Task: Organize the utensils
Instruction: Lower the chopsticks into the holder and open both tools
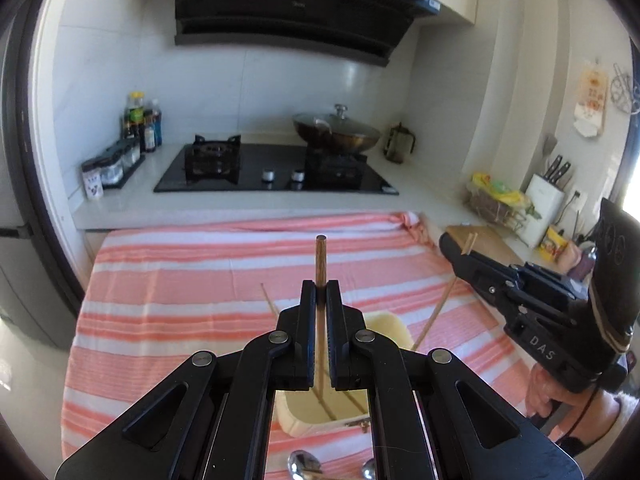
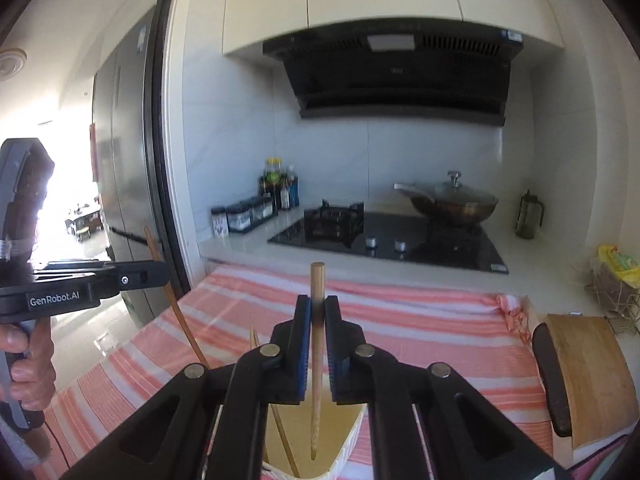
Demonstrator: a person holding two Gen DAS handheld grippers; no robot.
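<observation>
Cream holder below both tongs: we count two chopsticks inside; left gripper and right gripper each clamp one chopstick.

Matt black plastic left gripper pinches a dark, smooth wooden chopstick. Pink-and-white striped woven cloth looks soft, faintly wrinkled. Cream plastic utensil holder has a satin sheen; the glass hob is glossy black.
</observation>
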